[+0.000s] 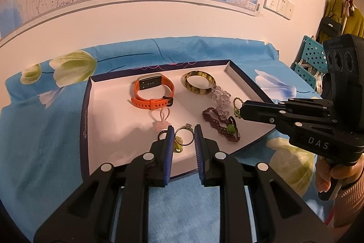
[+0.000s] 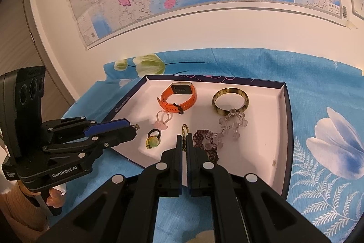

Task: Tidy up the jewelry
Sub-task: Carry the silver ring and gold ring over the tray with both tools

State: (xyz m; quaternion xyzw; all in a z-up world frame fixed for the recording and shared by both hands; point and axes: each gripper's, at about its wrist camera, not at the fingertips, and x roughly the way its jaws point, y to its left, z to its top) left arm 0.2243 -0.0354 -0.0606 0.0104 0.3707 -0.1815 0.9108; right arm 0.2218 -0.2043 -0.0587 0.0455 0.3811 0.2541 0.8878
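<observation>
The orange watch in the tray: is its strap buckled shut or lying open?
Buckled shut. The orange watch forms a closed loop, its strap end tucked through the dark buckle, resting inside the tray.

From my remote station I count one shallow white-lined, navy-edged cardboard tray (image 2: 287,120). Inside it — one orange silicone smartwatch (image 2: 178,99), one mottled amber-and-brown bangle (image 2: 230,101), one pale lilac crystal-chip bracelet (image 2: 229,126), one maroon braided cord bracelet (image 1: 219,123), one pink looped hair tie (image 2: 162,121). Rings — three: silver (image 1: 184,136), green-stoned (image 2: 152,140), olive cord (image 2: 184,130).
</observation>
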